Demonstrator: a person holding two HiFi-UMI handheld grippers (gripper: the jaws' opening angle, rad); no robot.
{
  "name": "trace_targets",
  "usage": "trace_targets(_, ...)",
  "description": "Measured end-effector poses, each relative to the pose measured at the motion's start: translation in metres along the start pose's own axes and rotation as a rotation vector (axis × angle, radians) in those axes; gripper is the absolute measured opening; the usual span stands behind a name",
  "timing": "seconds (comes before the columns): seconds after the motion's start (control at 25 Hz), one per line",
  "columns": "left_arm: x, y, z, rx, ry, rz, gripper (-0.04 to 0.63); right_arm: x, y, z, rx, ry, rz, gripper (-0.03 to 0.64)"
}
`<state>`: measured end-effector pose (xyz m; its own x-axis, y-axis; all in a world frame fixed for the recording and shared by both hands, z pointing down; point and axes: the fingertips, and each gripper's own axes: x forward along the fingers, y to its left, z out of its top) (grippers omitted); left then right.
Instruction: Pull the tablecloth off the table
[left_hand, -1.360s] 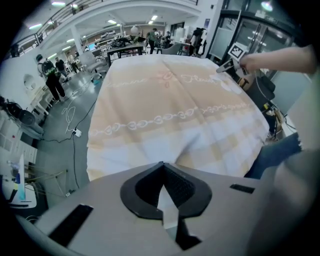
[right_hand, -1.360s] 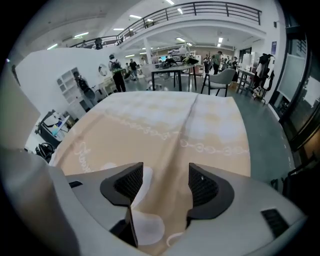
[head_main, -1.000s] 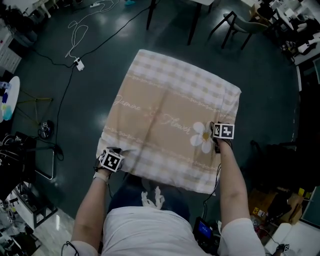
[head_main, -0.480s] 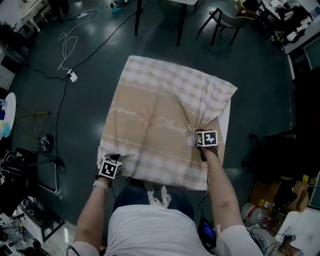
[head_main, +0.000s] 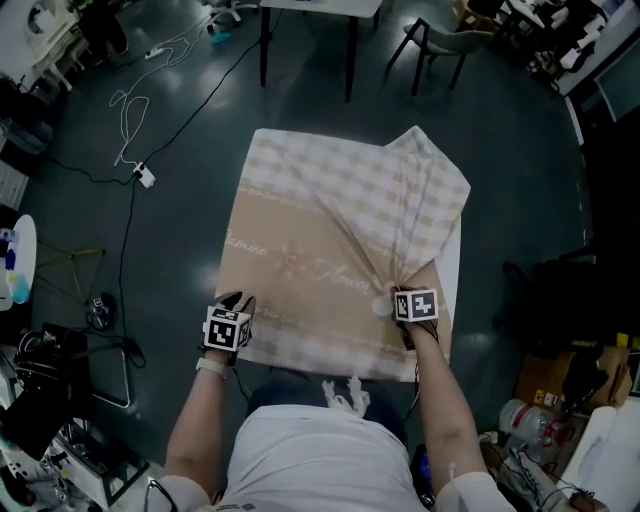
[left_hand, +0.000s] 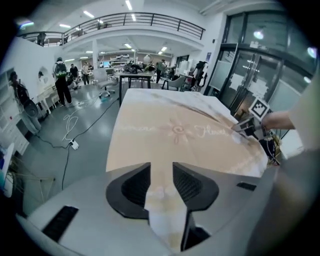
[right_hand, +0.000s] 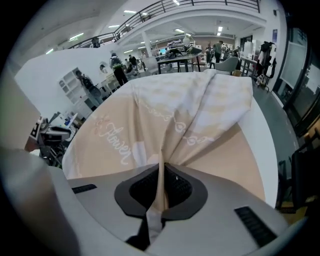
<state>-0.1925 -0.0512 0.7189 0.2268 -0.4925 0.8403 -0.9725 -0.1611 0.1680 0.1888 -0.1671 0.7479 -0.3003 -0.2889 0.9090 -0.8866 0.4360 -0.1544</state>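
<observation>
Tablecloth (head_main: 330, 250): beige, checked border, script lettering; covers the table (head_main: 453, 268), folds bunched at its near right side.
Floor cable (head_main: 135, 95): white, well left of the table.
Right gripper (right_hand: 162, 176): clamped on a cloth fold.
Left gripper (left_hand: 161, 176): jaws opening, cloth edge between them.

1 tablecloth (head_main: 330, 240), 1 tbl (head_main: 453, 275), 2 hand-held grippers (left_hand: 161, 186) (right_hand: 161, 189)

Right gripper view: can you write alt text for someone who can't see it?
The right gripper is clamped shut on a pinched fold of the beige checked tablecloth, which bunches into pleats fanning away from the jaws. A bare white strip of the table shows at right; a busy hall lies behind.
</observation>
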Motion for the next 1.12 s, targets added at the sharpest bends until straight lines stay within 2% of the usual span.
trace_targets(0.04, 0.006, 0.005, 0.010, 0.007, -0.006, -0.004, 0.142, -0.002, 0.004, -0.005, 0.008, 0.000, 0.002, 0.031)
trace_targets(0.08, 0.012, 0.011, 0.020, 0.016, -0.010, -0.008, 0.158, -0.003, 0.008, -0.011, 0.011, 0.000, 0.002, 0.031)
trace_targets(0.36, 0.047, 0.035, 0.079, 0.111, -0.030, -0.018, 0.210, -0.019, 0.036, -0.060, 0.030, 0.018, -0.004, 0.031)
trace_targets(0.52, 0.074, 0.037, 0.090, 0.208, 0.032, -0.003, 0.229, -0.028, 0.033, -0.087, 0.119, 0.019, 0.017, 0.031)
trace_targets(0.6, 0.088, 0.038, 0.088, 0.240, 0.075, 0.002, 0.235, -0.036, 0.032, -0.095, 0.130, 0.030, 0.012, 0.031)
trace_targets(0.72, 0.095, 0.039, 0.088, 0.215, 0.103, -0.025, 0.239, -0.041, 0.034, -0.106, 0.154, 0.030, 0.017, 0.031)
trace_targets(0.84, 0.094, 0.031, 0.086, 0.217, 0.096, -0.029, 0.238, -0.046, 0.033, -0.116, 0.182, 0.020, 0.021, 0.031)
trace_targets(0.88, 0.092, 0.028, 0.084, 0.224, 0.100, -0.029, 0.229, -0.047, 0.033, -0.119, 0.183, 0.021, 0.021, 0.031)
trace_targets(1.04, 0.088, 0.027, 0.078, 0.284, 0.169, -0.037, 0.077, -0.044, 0.036, -0.120, 0.187, 0.044, 0.045, 0.029)
trace_targets(1.12, 0.083, 0.018, 0.065, 0.297, 0.201, -0.050, 0.032, -0.046, 0.034, -0.131, 0.191, 0.056, 0.060, 0.029)
